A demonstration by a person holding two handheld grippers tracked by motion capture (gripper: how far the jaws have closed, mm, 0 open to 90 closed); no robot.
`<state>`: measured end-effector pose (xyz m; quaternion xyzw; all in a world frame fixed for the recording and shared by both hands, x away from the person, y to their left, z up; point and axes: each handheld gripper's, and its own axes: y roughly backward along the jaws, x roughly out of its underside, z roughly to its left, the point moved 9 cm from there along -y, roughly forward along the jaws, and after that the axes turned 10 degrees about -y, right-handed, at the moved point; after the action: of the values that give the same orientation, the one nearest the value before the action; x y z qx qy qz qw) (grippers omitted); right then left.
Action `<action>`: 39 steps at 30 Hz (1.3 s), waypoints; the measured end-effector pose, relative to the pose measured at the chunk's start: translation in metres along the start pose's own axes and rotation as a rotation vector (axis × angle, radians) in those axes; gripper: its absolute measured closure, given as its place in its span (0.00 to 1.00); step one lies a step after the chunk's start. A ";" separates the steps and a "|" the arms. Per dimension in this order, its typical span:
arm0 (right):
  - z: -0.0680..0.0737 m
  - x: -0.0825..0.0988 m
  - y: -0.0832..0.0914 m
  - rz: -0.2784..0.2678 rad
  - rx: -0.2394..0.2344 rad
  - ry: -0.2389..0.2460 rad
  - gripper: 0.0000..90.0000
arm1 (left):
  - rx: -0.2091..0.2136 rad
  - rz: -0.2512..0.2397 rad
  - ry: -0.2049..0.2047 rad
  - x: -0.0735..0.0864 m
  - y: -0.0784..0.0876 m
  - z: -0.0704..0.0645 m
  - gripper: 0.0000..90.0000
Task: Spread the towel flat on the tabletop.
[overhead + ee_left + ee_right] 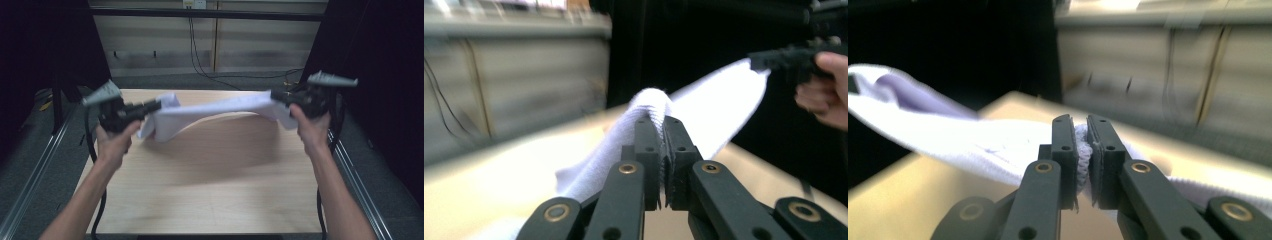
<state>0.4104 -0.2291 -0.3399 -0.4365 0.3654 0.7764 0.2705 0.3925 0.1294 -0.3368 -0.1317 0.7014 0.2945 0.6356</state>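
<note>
We have the towel (220, 111) up off the desk (210, 190), strung between our two claws. The left claw (156, 105) is clenched on one end: in the left gripper view its jaws pinch a fold of white terry (651, 107) hard between them, and the cloth runs away from the tips toward the right claw (758, 61) farther off. The right claw (274, 95) is clamped on the other end too; in the right gripper view a bunched edge (1083, 155) sits squeezed between its jaws, and the rest of the towel (948, 137) streams off to the side of them.

So the long axis runs claw to claw, straight across in front of us. The span sags a little in the middle and a loose corner hangs just below the left claw. The right end sits a touch higher than the left.

Neither hand is nearer; each owns an end. Our read: the next move turns on that line between the claws, whether we pull it taut, lower it flat, or bring the ends together for a fold.
</note>
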 end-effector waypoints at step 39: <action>0.051 0.219 -0.035 0.400 -0.183 0.015 0.62 | 0.153 0.494 0.053 0.226 -0.030 -0.032 1.00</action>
<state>0.3081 -0.1450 -0.5252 -0.3836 0.3747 0.8413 0.0678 0.3480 0.1300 -0.5628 0.0845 0.7490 0.3833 0.5338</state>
